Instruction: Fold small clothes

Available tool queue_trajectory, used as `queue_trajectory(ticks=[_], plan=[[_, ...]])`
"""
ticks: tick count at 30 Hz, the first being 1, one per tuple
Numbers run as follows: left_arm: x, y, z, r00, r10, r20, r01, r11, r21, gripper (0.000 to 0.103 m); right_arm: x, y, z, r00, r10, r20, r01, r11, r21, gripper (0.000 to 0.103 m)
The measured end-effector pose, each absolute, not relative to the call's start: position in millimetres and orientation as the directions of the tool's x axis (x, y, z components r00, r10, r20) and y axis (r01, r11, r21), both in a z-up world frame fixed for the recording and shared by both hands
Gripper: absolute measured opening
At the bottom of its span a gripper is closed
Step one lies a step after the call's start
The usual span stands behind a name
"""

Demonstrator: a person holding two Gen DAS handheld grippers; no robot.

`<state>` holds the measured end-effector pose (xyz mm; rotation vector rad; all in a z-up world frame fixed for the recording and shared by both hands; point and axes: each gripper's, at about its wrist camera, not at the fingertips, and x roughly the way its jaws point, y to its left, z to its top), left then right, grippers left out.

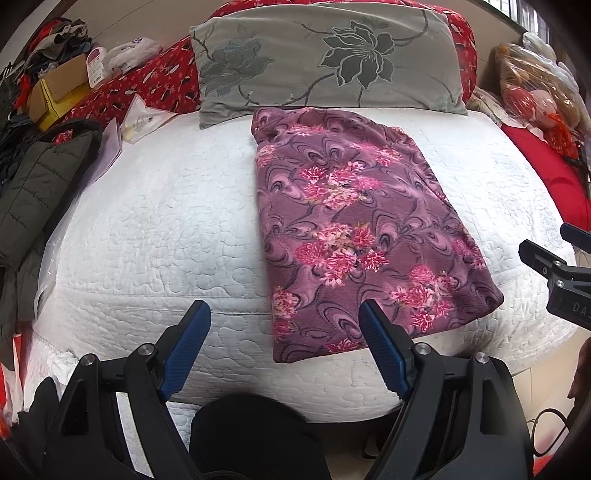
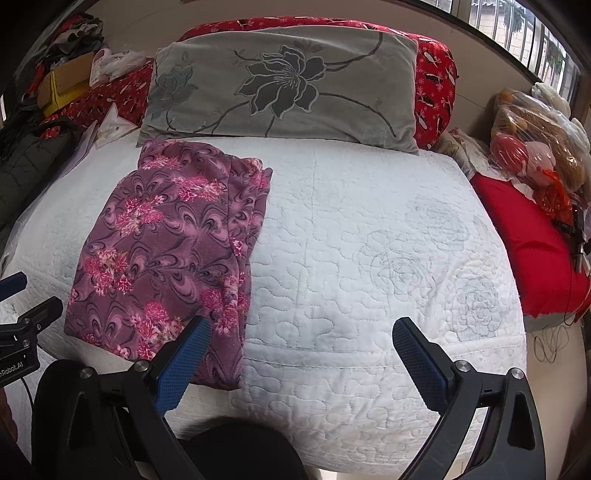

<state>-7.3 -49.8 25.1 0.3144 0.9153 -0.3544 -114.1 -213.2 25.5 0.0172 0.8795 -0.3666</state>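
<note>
Currently, my notes from both wrist cameras:

Garment: I see the purple floral garment (image 1: 354,229) folded into a long rectangle, lying flat on the white quilted bedspread (image 1: 155,221). Its far end stops just short of the grey flower-print pillow (image 1: 325,59); its near end reaches the front edge of the bed.

Garment, right view: the same purple floral garment (image 2: 166,251) sits left of centre, layered edges stacked along its right side.

Left gripper: my left gripper (image 1: 284,317) hangs above the front edge of the bed, blue pads spread wide, gripping nothing. Its right finger overlaps the garment's near end in view; I cannot tell whether it touches.

Right gripper: my right gripper (image 2: 301,336) also stands wide, nothing between the pads. Its left finger overlaps the garment's near right corner in view; contact unclear. Its right finger is over bare bedspread (image 2: 369,258).

Cross views: the right gripper (image 1: 554,266) shows at the right edge of the left camera, just beside the garment's right side. The left gripper (image 2: 22,306) shows at the left edge of the right camera.

Surroundings: red patterned bedding (image 1: 147,85) behind the pillow; dark puffer jacket (image 1: 40,184) on the left; cardboard box (image 1: 59,88) far left; red cushion (image 2: 532,243) and plastic-bagged items (image 2: 535,140) on the right; barred window (image 2: 517,26) top right.
</note>
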Motion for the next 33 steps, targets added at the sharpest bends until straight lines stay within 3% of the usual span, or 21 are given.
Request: queue_trajectory(ticks=[33], plan=[[-8.8, -47.0, 24.3, 0.552, -0.167, -0.817, 0.423, 0.901, 0.102, 0.083, -124.8, -207.8, 33.8, 0.646, -0.316, -0.695, 0.308, 0.941, -0.142, 0.1]])
